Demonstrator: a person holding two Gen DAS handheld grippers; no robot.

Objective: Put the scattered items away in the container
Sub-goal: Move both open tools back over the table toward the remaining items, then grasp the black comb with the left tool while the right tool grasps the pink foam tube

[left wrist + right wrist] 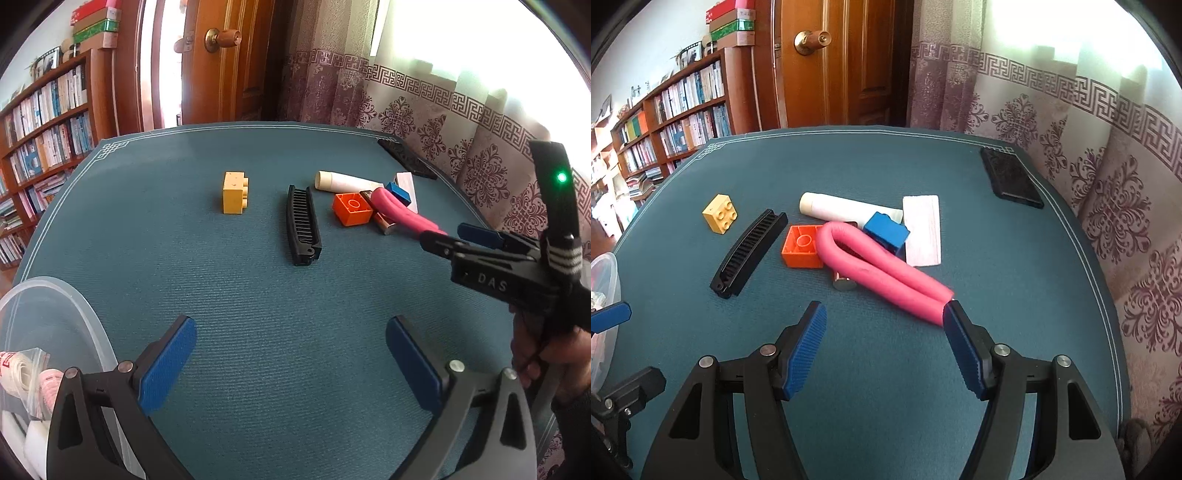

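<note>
- teal table (1015,295) bears the scattered items
- clear tub (74,306) at its left edge, bags inside
- pink tube (882,269) beside right gripper (884,347), fingers spread, empty
- left gripper (291,365) gaping, empty
- comb (302,225), yellow brick (234,192) apart

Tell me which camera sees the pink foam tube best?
The right wrist view. There the pink tube lies close, its whole folded loop showing, one end beside a pad of the open right gripper. In the left wrist view the tube is farther off and smaller, and its near end is hidden behind the right gripper.
</note>
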